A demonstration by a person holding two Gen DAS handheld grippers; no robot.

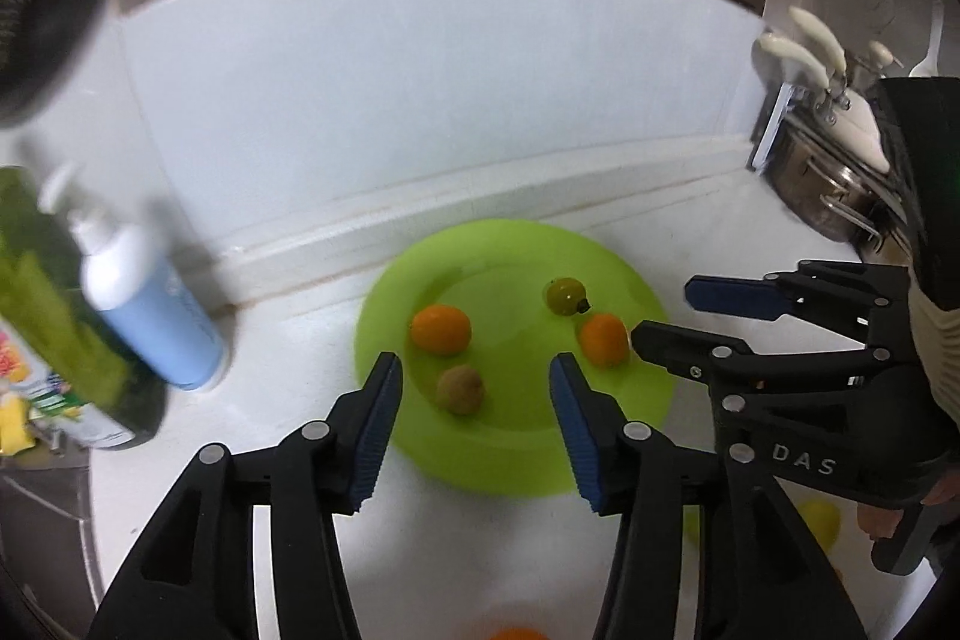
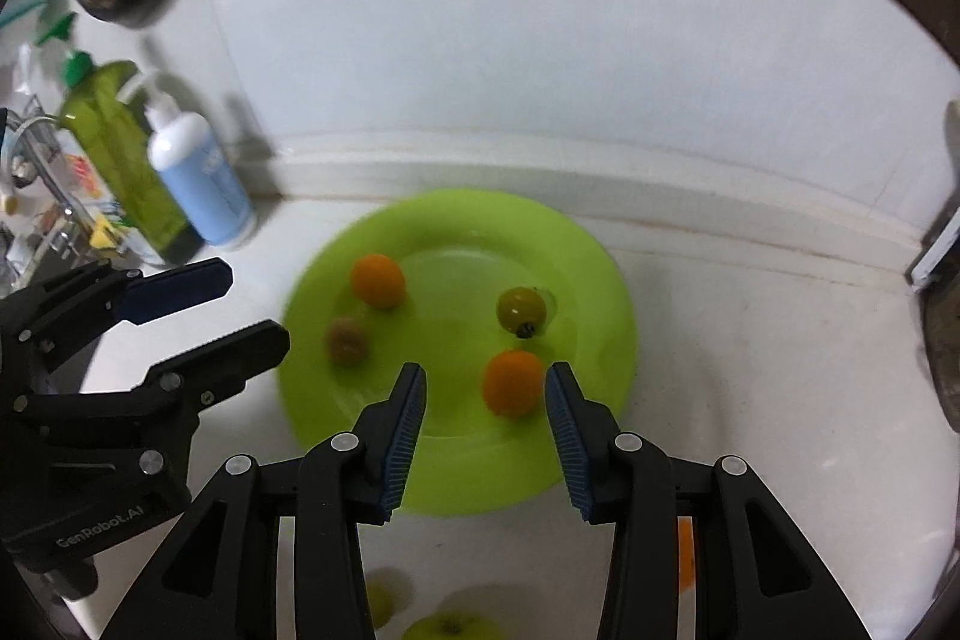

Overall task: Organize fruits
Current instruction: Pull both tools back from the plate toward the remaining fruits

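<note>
Hovering both my left gripper point(image 1: 474, 424) and right gripper point(image 2: 486, 430), jaws spread and empty, over the green plate point(image 2: 600, 280) on a white counter point(image 2: 750, 340), soap bottles point(image 2: 204, 178) far left.

Four fruits point(image 2: 378, 280) lie on the plate point(image 2: 606, 280), bottles point(image 2: 204, 178) to its left.

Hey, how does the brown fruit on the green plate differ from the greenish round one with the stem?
The brown fruit looks dull and rough; the greenish fruit is smooth and glossy. The brown one appears slightly smaller. The greenish one shows a dark stem, and no stem shows on the brown one. The brown one lies nearer the plate's left side by the left tool, the greenish one further right. Both rest untouched on the green plate.
</note>
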